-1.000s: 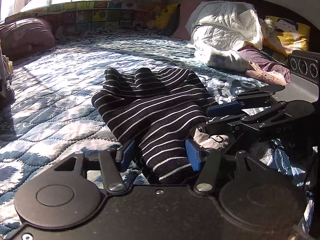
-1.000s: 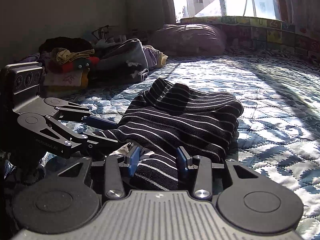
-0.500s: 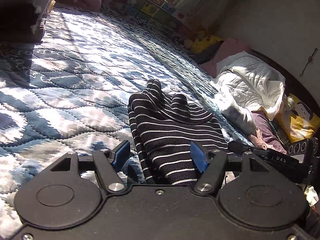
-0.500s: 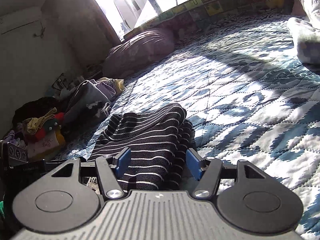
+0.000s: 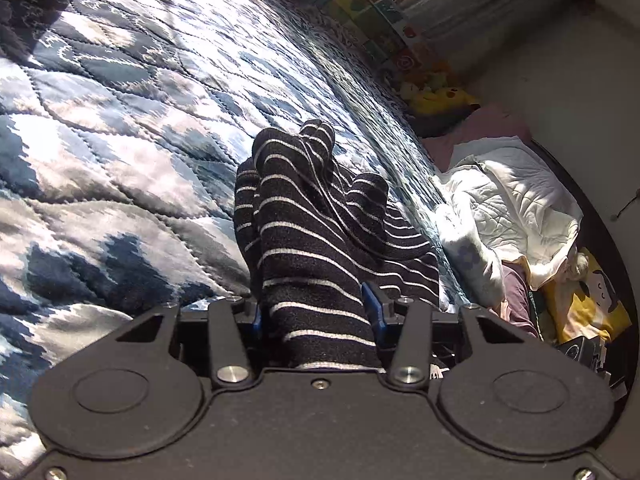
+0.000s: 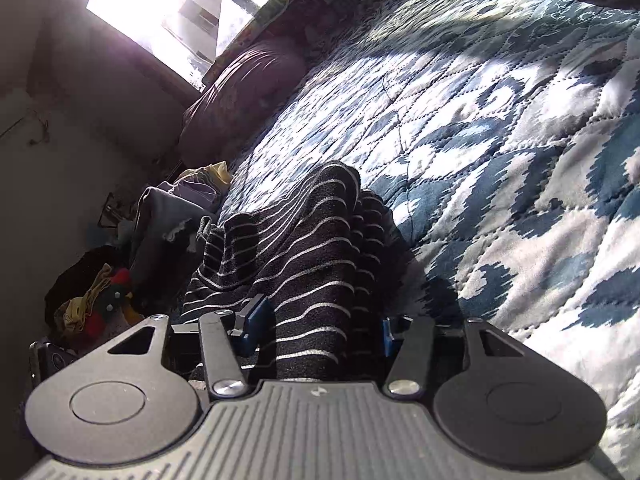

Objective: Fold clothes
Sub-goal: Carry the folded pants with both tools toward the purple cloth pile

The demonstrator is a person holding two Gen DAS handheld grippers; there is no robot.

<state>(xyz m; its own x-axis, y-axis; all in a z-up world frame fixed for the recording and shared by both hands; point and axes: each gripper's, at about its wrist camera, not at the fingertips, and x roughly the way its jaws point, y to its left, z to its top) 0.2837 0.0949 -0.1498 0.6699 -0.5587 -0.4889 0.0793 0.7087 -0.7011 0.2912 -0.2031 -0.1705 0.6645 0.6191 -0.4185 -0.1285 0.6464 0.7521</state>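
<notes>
Slippage is the main risk: both the left claw (image 5: 316, 312) and right claw (image 6: 316, 326) are clamped on the bunched black white-striped knit garment (image 5: 320, 232) trailing toward twelve o'clock over the blue-and-white quilted bed (image 5: 120, 140), so uneven pulling could drag folds crooked.

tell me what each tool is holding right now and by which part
Both grip the same black striped garment: the left tool and right tool each pinch a bunched fold of its near edge; which part of the garment cannot be told.
</notes>
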